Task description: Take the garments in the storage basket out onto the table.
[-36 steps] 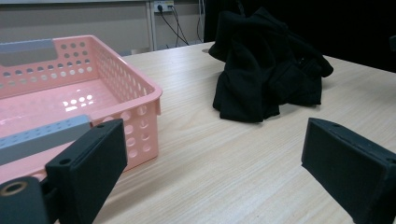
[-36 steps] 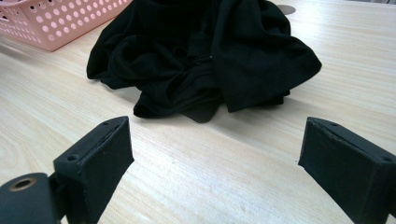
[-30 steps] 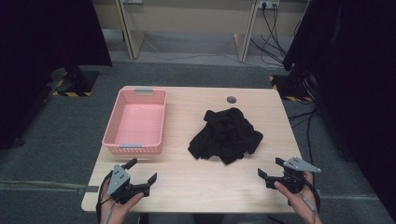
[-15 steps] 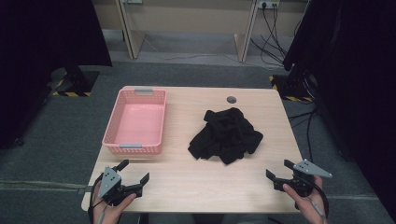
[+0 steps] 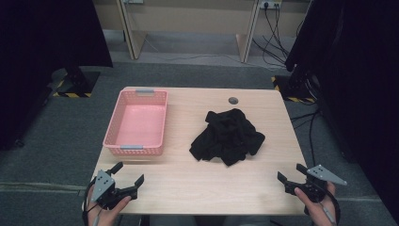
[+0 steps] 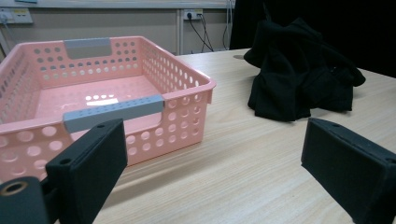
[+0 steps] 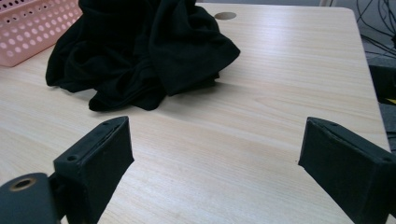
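both claws, left claw (image 5: 127, 176) and right claw (image 5: 291, 175), wait wide open and empty at the counter (image 5: 207, 188) edge, probably ready for the black cloth (image 5: 228, 136).

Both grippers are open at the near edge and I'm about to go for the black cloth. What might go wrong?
The black cloth is a crumpled heap with loose folds, so one pinch may lift only a layer and leave the rest trailing. The pink basket sits close on its left; the left gripper could nudge it. The right gripper starts near the table edge.
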The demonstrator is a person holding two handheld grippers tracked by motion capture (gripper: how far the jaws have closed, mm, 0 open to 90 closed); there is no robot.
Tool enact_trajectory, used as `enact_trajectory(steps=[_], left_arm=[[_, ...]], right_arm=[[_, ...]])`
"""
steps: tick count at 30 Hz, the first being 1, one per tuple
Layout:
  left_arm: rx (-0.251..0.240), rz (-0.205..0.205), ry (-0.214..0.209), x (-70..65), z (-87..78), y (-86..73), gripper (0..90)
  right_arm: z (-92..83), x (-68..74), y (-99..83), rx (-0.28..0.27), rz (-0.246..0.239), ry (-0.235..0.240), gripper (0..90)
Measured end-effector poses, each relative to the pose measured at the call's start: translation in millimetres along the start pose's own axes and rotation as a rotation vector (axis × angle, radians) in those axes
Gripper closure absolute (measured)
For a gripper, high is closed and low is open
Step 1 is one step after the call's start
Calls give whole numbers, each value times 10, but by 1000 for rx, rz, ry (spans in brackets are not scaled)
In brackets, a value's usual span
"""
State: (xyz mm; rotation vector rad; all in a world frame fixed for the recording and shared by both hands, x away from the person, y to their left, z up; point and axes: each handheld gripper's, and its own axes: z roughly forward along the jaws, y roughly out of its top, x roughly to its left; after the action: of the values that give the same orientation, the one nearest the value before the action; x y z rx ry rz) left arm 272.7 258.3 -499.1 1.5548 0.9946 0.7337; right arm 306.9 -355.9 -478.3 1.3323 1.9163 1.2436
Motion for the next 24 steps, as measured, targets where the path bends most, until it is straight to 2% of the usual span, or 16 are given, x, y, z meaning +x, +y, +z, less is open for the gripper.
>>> enact_trajectory(steps=[12,24], left_arm=[[9,-8,24,79,-31,-55,59],[23,-12,35,128,20,-117,59]], right_arm=[[-30,-120,-73,-27,35,-39,94],[5,-193,-143,-38,53,-64,92]])
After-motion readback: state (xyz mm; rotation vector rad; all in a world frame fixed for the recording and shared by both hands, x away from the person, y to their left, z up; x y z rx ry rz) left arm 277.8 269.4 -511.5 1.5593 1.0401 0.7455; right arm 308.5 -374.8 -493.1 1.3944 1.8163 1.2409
